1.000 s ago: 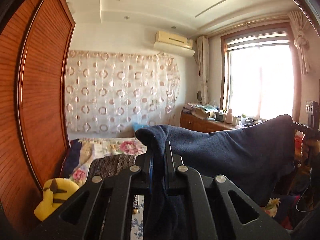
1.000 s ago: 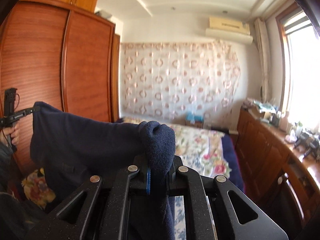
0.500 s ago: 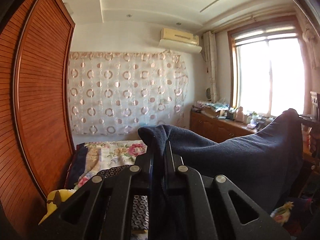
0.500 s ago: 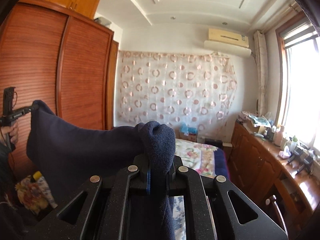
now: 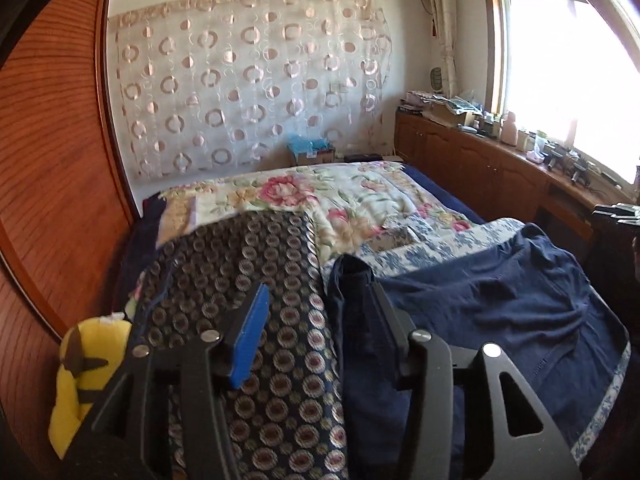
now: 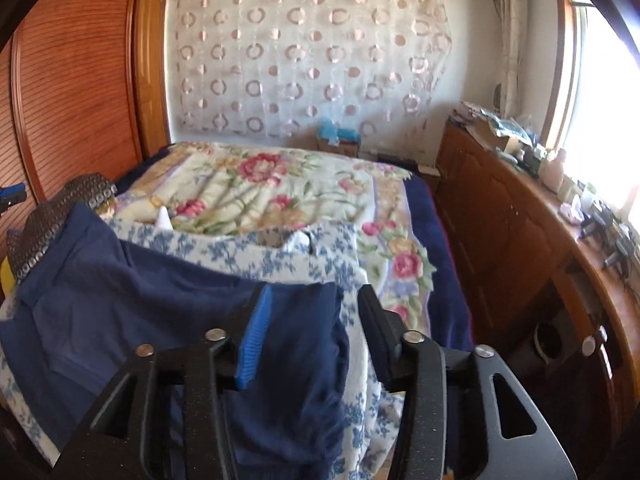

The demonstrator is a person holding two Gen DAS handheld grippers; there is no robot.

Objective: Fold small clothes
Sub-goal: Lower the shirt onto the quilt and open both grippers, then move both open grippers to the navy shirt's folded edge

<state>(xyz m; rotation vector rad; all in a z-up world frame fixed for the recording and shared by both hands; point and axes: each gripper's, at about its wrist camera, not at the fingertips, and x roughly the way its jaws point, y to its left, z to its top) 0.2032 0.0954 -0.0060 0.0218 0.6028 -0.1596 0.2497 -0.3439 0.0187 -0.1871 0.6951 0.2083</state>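
A navy blue garment (image 5: 500, 304) lies spread on the bed over a blue-and-white floral sheet (image 5: 432, 244); it also shows in the right wrist view (image 6: 132, 304). My left gripper (image 5: 316, 300) is open, its jaws wide apart, at the garment's left corner, which lies against the right finger (image 5: 390, 320). My right gripper (image 6: 312, 312) is open over the garment's right corner (image 6: 304, 344), which lies loose between the fingers.
A dark patterned cloth (image 5: 248, 272) lies left of the garment. A yellow plush toy (image 5: 80, 368) sits by the wooden wardrobe (image 5: 48, 160). A floral quilt (image 6: 280, 192) covers the far bed. A cluttered wooden cabinet (image 6: 540, 220) runs under the window at right.
Both grippers have come down from holding the garment stretched in the air and have opened. The garment now lies flat on the bed.
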